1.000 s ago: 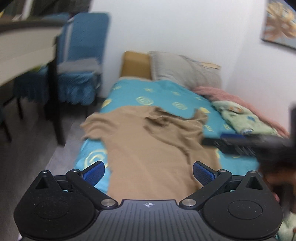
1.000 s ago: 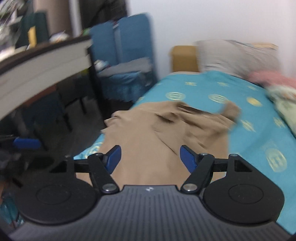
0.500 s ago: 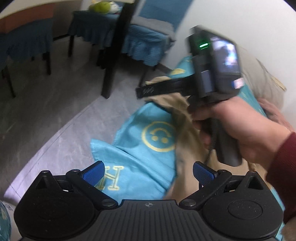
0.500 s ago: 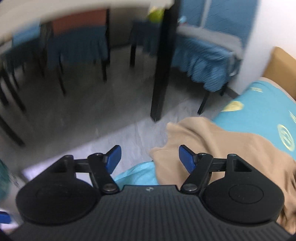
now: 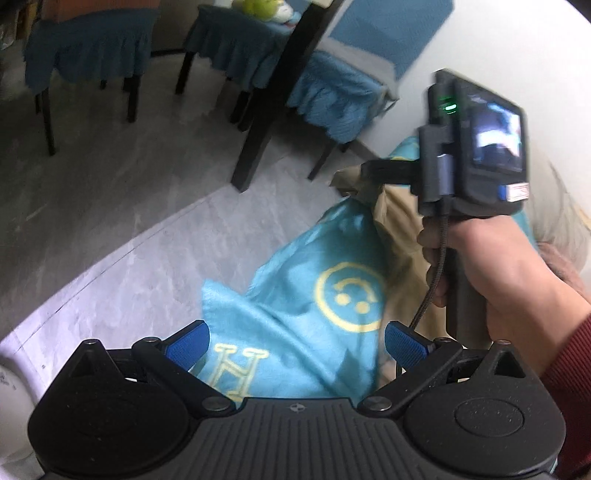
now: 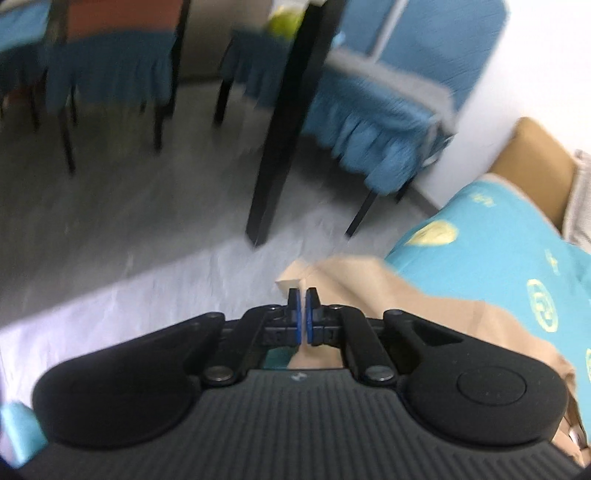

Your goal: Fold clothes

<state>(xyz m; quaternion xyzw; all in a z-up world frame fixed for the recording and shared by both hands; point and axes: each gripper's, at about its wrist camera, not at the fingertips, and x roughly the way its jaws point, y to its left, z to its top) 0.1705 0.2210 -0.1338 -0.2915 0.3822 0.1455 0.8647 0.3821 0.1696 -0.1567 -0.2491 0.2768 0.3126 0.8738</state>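
Two grippers in use. Left gripper (image 5: 297, 341): blue pads spread wide, nothing between them; it hangs over the hanging corner of the bedspread (image 5: 314, 325). Right gripper (image 6: 303, 317): pads drawn together to a thin slit, pinching a corner of the tan garment (image 6: 424, 317). A small point of tan cloth pokes out just past the pads.

One garment, tan, lying on the bed (image 6: 491, 254) along its floor-side edge, part of it draping over the side. From the left wrist view the same garment (image 5: 400, 236) runs from the right gripper's tip back under the right hand (image 5: 509, 266).

One right hand seen, wrapped round the black handle, dark red sleeve at the wrist. The right gripper body (image 5: 476, 147) carries a small lit screen and a green light; one braided cable drops from it.

One bedspread, turquoise, printed with yellow round marks: one smiley face and one letter H on the hanging corner.

Furniture on the grey floor (image 5: 110, 206): one black table leg (image 6: 284, 122) near the bed; at least three chairs with blue frilled covers (image 6: 369, 110), more possibly hidden by blur. One yellow-green soft object (image 5: 258, 7) on a chair seat, kind unclear. One tan headboard or box (image 6: 532, 162) at the far end of the bed.
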